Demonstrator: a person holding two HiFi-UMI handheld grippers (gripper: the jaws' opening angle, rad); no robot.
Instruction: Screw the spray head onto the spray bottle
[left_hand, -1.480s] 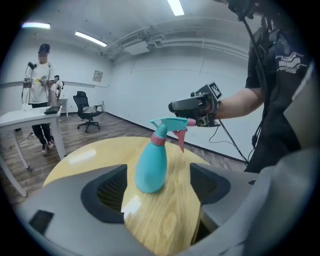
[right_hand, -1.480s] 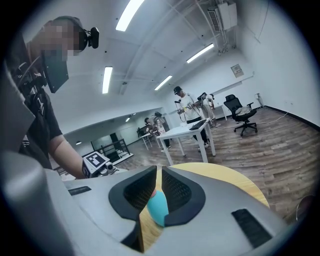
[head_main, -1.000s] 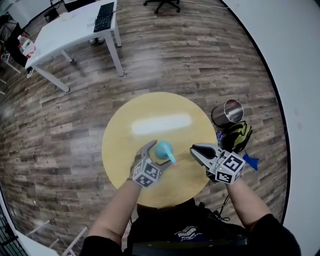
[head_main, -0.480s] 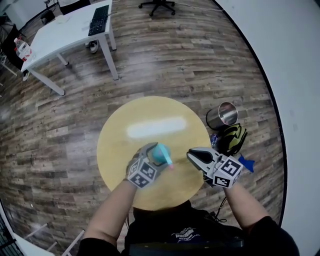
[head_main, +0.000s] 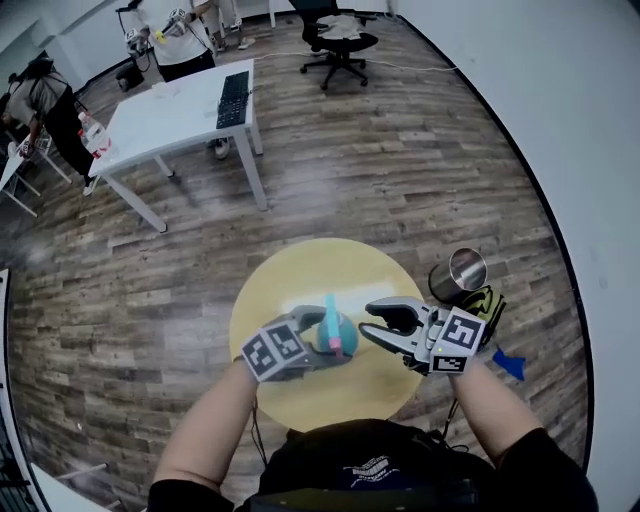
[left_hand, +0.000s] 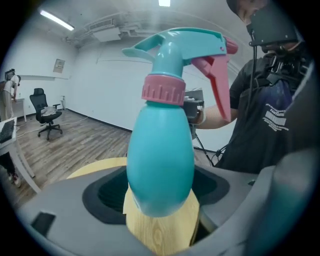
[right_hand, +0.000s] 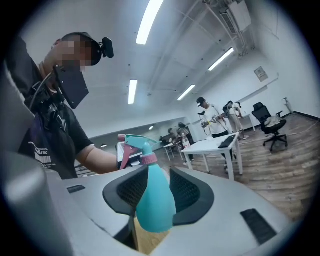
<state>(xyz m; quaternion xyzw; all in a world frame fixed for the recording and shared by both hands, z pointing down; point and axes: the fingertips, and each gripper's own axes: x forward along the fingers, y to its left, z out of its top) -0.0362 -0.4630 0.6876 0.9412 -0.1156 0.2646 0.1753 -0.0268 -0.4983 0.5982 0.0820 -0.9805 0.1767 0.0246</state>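
A teal spray bottle (head_main: 341, 327) carries a teal spray head (left_hand: 180, 47) with a pink trigger and a pink collar (left_hand: 164, 90). My left gripper (head_main: 325, 340) is shut on the bottle's round body (left_hand: 160, 165) and holds it just above the round wooden table (head_main: 300, 275). My right gripper (head_main: 376, 325) sits close to the bottle's right side, and its jaws are opening. In the right gripper view the bottle (right_hand: 155, 205) shows in the gap between those jaws, and the pads do not press on it.
A metal cup (head_main: 458, 272) and a yellow-black bundle (head_main: 482, 298) lie on the floor right of the table. A white desk (head_main: 180, 105) with a keyboard, an office chair (head_main: 340, 30) and people stand further back.
My left gripper has turned and closed on the bottle, whose nozzle now points away from me. The right jaws have spread apart next to the bottle. The head camera has tilted up.
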